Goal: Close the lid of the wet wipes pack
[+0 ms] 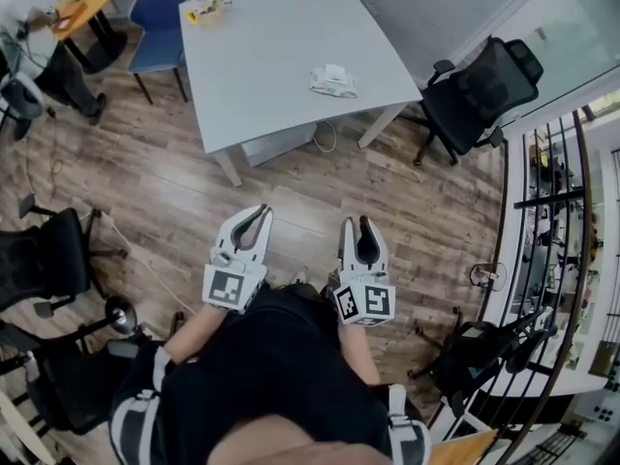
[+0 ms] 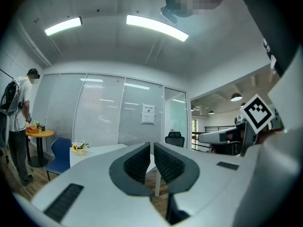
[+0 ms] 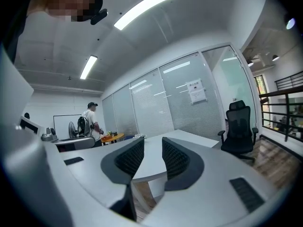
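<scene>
Left gripper jaws closed, empty; right gripper jaws apart; wipes pack on table

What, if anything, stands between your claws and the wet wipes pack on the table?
Nothing visible does. Only open floor separates the left claw and right claw from the table, where the wipes pack lies in the open.

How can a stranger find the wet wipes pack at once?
Find the large white table on the wooden floor. The wet wipes pack lies flat near its right edge, on the side of the black office chair. It is pale and crumpled, unlike the small yellow flower pot at the far left corner.
</scene>
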A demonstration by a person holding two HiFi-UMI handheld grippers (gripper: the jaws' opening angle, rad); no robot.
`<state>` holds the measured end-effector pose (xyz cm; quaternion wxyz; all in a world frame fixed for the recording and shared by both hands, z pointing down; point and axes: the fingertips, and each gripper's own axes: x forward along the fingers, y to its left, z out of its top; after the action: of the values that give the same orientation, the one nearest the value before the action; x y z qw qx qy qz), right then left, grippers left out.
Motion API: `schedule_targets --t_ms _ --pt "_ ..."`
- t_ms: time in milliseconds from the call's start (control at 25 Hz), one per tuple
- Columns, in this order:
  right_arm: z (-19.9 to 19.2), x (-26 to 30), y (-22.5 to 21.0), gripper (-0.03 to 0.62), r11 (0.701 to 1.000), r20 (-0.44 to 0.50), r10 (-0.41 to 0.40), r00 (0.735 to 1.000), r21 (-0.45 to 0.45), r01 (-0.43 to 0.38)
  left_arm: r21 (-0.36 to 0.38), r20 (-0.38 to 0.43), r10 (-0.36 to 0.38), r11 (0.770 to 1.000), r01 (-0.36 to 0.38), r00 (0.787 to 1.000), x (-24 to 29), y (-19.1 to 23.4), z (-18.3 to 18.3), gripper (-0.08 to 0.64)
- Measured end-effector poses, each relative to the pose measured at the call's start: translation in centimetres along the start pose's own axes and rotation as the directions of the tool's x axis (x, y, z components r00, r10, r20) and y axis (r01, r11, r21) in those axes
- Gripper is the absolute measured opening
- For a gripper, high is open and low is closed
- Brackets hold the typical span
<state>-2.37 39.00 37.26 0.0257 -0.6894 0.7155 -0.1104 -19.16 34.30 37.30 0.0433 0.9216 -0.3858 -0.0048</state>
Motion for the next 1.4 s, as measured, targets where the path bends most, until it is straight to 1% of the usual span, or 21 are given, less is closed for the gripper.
schedule_targets --t_ms 280,440,560,760,960,1080,1200,1400 --pt "-1.0 1.9 1.5 0.126 0.999 0.000 -0.030 1.000 0.025 0.030 -0.009 -0.006 -0.038 0.999 0.038 0.999 0.0 2.6 -0.8 0.041" --pt "-1.4 3.5 0.8 0.124 0.999 -0.006 -0.033 0.999 0.035 0.033 -0.023 -0.030 -0.036 0.999 0.035 0.999 1.5 3.5 -2.0 0.041" --pt "-1.4 5.3 -0.6 0.124 0.999 -0.006 -0.026 1.000 0.040 0.026 -0.022 -0.048 -0.028 0.999 0.027 0.998 3.4 3.9 -2.8 0.041" --pt "-0.6 10.3 -4.5 0.124 0.998 0.010 -0.005 1.000 0.060 0.004 0.005 -0.055 -0.005 1.000 0.006 0.998 9.2 4.6 -3.0 0.041" --pt "1.5 15.8 -8.8 0.124 0.998 0.021 0.051 0.998 0.045 -0.052 0.027 -0.056 0.037 0.999 -0.036 0.998 16.8 5.1 -2.5 0.041" --pt "2.8 18.8 -11.3 0.124 0.996 0.014 0.077 0.997 0.036 -0.078 0.040 -0.046 0.053 0.998 -0.051 0.998 21.0 5.1 -1.5 0.041" --pt "3.6 21.2 -13.4 0.124 0.995 0.010 0.097 0.995 0.032 -0.098 0.058 -0.035 0.076 0.996 -0.074 0.997 24.0 5.2 -0.9 0.041" --pt "3.8 25.0 -16.1 0.124 0.992 -0.015 0.120 0.993 0.043 -0.119 0.093 -0.053 0.116 0.989 -0.111 0.992 28.6 6.4 -1.2 0.041"
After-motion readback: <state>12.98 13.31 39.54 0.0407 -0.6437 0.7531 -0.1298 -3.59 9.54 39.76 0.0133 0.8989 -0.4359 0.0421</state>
